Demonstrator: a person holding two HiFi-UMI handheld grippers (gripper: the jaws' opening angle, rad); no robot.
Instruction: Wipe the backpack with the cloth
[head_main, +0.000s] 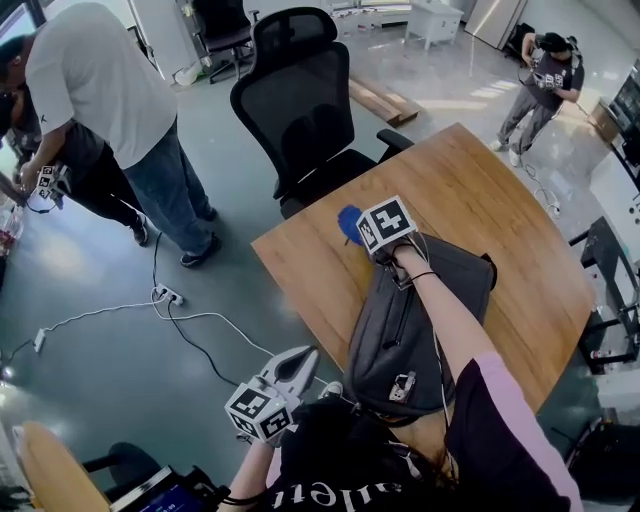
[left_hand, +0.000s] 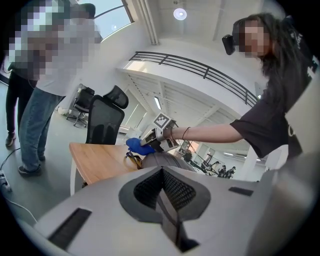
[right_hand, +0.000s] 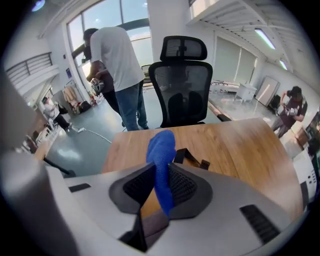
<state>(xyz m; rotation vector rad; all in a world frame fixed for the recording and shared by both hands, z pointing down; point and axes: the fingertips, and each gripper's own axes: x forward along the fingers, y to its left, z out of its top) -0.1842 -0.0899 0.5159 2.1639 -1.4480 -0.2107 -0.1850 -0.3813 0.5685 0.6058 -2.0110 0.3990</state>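
The grey backpack (head_main: 420, 320) lies flat on the wooden worktop (head_main: 500, 200), close to the near edge where the person stands. The blue cloth (head_main: 347, 222) is at the bag's far end, by the straps, not far from the worktop edge next to the black chair (head_main: 300, 100). The right tool (right_hand: 159, 184) is pinched tight on the cloth. The left tool (head_main: 300, 362) hangs off the worktop, closed on nothing. I think most of the bag needs wiping yet.
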